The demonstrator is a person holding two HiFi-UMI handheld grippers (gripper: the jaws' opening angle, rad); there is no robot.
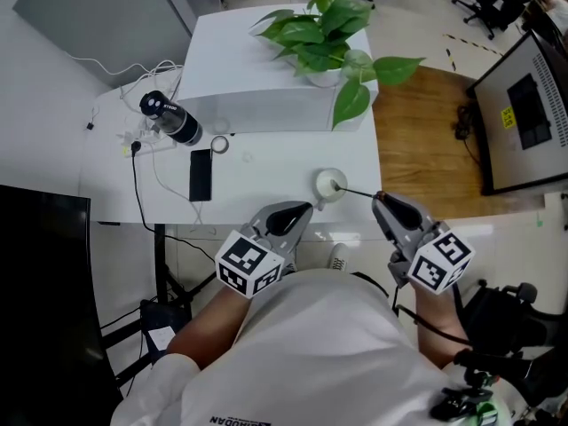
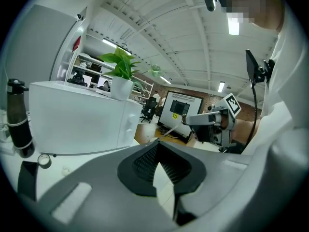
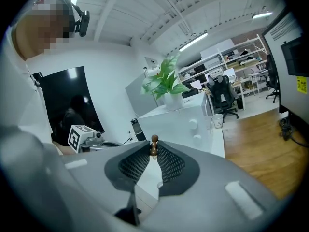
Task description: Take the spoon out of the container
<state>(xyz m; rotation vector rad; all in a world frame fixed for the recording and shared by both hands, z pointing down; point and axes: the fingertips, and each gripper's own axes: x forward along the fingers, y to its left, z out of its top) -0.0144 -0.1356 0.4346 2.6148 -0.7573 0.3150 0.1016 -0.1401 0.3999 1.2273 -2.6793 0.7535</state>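
A small white cup (image 1: 330, 183) hangs over the table's near edge. My left gripper (image 1: 306, 208) is shut on its lower side. In the left gripper view the jaws (image 2: 157, 143) meet at their tips and hide most of the cup (image 2: 145, 131). A thin spoon (image 1: 355, 191) slants from the cup's mouth to my right gripper (image 1: 377, 198), which is shut on the handle's end. The handle's brown knob (image 3: 154, 140) sticks up between the right gripper's pads (image 3: 153, 151). The spoon's bowl end is hidden at the cup.
On the white table (image 1: 266, 171) lie a black phone (image 1: 201, 174), a tape roll (image 1: 218, 145), a dark bottle (image 1: 170, 118) and cables. A potted plant (image 1: 324, 29) stands on a white box (image 1: 257, 69). Wood floor (image 1: 426, 140) and a monitor (image 1: 524, 114) are right.
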